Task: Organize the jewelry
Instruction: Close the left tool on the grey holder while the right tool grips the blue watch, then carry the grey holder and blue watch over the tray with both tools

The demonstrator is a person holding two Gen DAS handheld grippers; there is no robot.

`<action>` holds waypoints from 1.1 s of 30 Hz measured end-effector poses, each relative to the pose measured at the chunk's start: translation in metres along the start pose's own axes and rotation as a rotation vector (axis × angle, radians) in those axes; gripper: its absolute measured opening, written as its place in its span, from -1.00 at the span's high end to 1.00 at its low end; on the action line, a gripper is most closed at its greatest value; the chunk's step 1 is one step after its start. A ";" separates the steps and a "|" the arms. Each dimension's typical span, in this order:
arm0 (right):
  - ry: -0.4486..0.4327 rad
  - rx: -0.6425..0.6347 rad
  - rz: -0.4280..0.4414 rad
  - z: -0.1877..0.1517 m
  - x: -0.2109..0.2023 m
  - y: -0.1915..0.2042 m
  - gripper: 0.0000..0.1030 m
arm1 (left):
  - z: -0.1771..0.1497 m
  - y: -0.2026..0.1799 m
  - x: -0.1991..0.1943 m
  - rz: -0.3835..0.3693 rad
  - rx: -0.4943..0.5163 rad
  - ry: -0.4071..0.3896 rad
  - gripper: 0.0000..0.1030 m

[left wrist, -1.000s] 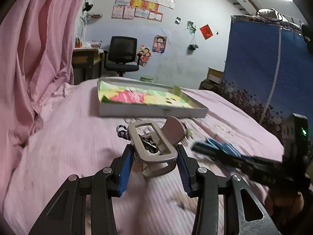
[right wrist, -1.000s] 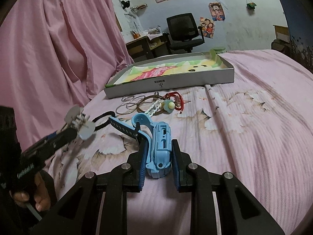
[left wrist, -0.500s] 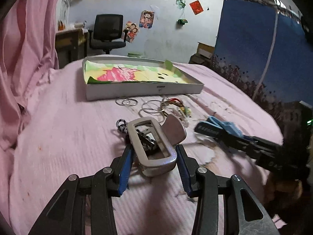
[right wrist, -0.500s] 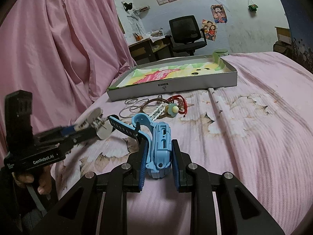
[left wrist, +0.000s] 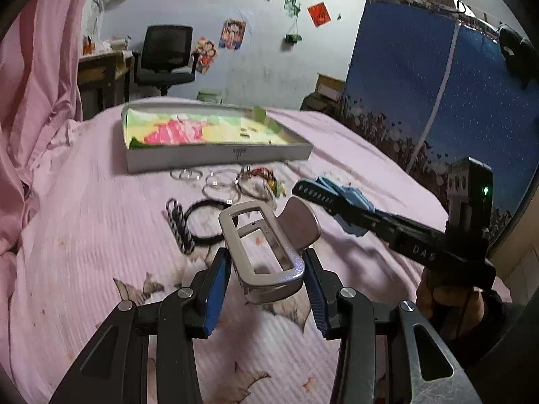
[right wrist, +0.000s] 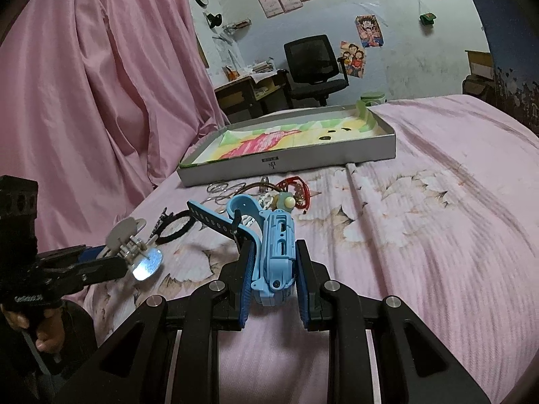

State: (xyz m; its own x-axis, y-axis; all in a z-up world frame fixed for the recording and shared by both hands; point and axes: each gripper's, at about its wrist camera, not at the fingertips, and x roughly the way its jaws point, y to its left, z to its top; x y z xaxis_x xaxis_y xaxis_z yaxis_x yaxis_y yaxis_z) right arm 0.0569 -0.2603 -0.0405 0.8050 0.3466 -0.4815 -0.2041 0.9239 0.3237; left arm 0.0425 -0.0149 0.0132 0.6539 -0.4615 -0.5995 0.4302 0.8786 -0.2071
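Note:
A silver rectangular hair clip sits between the blue pads of my left gripper, which is shut on it just above the pink bedsheet. In the right wrist view, my right gripper is shut on the body of a light blue watch, its dark blue strap sticking out to the left. The left wrist view shows that watch to the right of the clip. From the right wrist, the clip and left gripper appear at the left. A shallow grey box with a colourful lining lies further back.
Loose jewelry lies between the box and the grippers: thin bangles, a black hair band, a black-and-white braid, a red piece. A pink curtain hangs at the left, a blue wardrobe stands at the right.
The left gripper with the clip swung toward the watch strap, then back out to the left. The right gripper and watch kept still.

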 end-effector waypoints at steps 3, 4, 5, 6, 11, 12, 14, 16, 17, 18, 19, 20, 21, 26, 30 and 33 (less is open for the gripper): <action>-0.020 -0.005 0.008 0.002 -0.004 0.000 0.60 | 0.006 -0.002 -0.004 0.021 0.002 -0.048 0.20; -0.027 -0.009 0.009 0.003 -0.005 0.002 0.60 | 0.009 -0.003 -0.005 0.032 0.003 -0.065 0.20; -0.034 -0.012 0.009 0.005 -0.006 0.002 0.60 | 0.011 -0.003 -0.007 0.041 0.002 -0.081 0.20; -0.042 -0.014 0.009 0.007 -0.007 0.003 0.61 | 0.014 -0.003 -0.007 0.049 0.002 -0.095 0.20; -0.085 -0.024 0.017 0.019 -0.014 0.006 0.60 | 0.030 -0.007 -0.008 0.098 0.022 -0.176 0.20; -0.095 -0.026 0.019 0.023 -0.015 0.007 0.60 | 0.033 -0.007 -0.008 0.109 0.027 -0.191 0.20; -0.110 -0.032 0.021 0.030 -0.016 0.010 0.60 | 0.038 -0.007 -0.007 0.123 0.029 -0.214 0.20; -0.132 -0.039 0.027 0.042 -0.018 0.014 0.60 | 0.046 -0.007 -0.006 0.137 0.024 -0.245 0.20; -0.141 -0.043 0.029 0.047 -0.019 0.016 0.60 | 0.049 -0.007 -0.007 0.146 0.023 -0.258 0.20; -0.150 -0.046 0.030 0.053 -0.018 0.018 0.60 | 0.053 -0.007 -0.007 0.157 0.022 -0.272 0.20; -0.159 -0.050 0.030 0.058 -0.018 0.020 0.60 | 0.056 -0.007 -0.007 0.170 0.021 -0.289 0.20; -0.167 -0.055 0.031 0.064 -0.017 0.022 0.60 | 0.061 -0.006 -0.006 0.184 0.022 -0.307 0.20; -0.175 -0.058 0.029 0.069 -0.016 0.023 0.60 | 0.065 -0.005 -0.005 0.199 0.022 -0.322 0.20; -0.220 -0.074 0.023 0.099 -0.009 0.030 0.60 | 0.093 0.001 0.004 0.262 0.010 -0.395 0.20; -0.250 -0.102 0.003 0.121 0.002 0.036 0.60 | 0.114 0.012 0.019 0.315 0.003 -0.436 0.20; -0.274 -0.113 -0.008 0.136 0.015 0.039 0.60 | 0.129 0.022 0.031 0.343 0.004 -0.452 0.20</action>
State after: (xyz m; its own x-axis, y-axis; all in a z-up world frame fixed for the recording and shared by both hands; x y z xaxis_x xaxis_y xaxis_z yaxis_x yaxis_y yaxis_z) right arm 0.1368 -0.2410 0.0758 0.9242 0.2962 -0.2409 -0.2451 0.9441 0.2204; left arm 0.1531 -0.0256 0.0898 0.9578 -0.1570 -0.2409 0.1481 0.9874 -0.0550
